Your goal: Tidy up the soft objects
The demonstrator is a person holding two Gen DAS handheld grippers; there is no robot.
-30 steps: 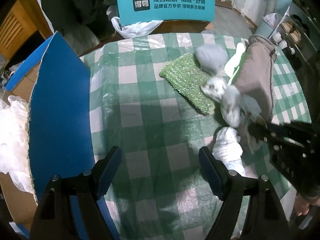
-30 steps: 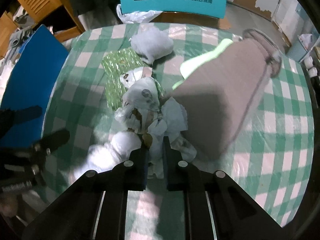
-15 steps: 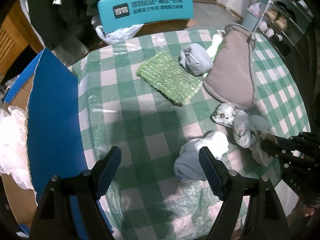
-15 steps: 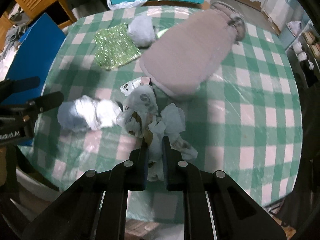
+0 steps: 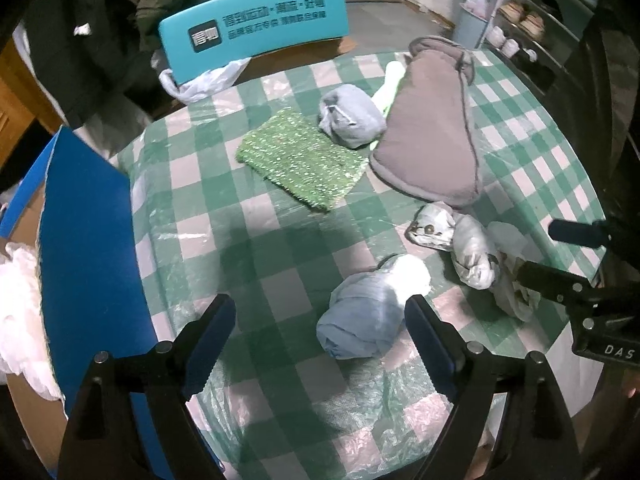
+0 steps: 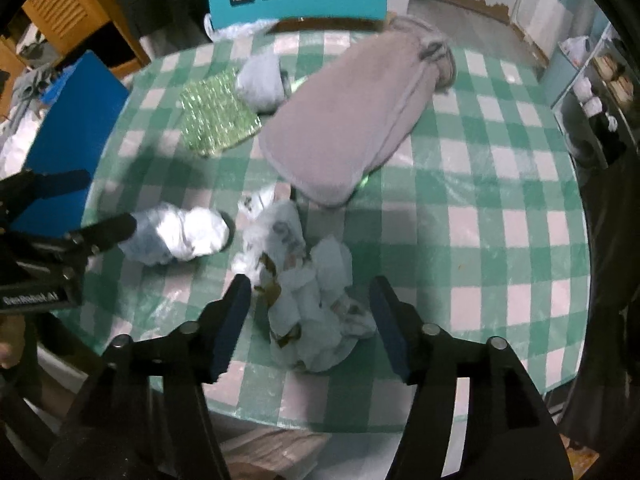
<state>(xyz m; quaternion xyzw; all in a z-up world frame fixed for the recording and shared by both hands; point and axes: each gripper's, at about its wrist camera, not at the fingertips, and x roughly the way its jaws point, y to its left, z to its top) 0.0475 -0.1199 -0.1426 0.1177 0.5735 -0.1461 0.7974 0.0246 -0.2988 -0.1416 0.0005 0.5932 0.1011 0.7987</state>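
Both hand-held grippers stand open and empty: the left hand-held gripper (image 5: pixel 320 330) frames the blue roll (image 5: pixel 370 312) on the worktop (image 5: pixel 280 248), the right hand-held gripper (image 6: pixel 310 312) straddles the crumpled cloth (image 6: pixel 308 280). The step looks like a regrasp; next, each should close squarely on its bundle.

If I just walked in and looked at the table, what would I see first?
Probably the big grey-brown padded mitt lying flat at the far side of the green-checked tablecloth, with a sparkly green cloth and a grey bundle beside it. Nearer, the right gripper has its fingers open around a crumpled white patterned cloth, and the open left gripper faces a rolled pale blue bundle.
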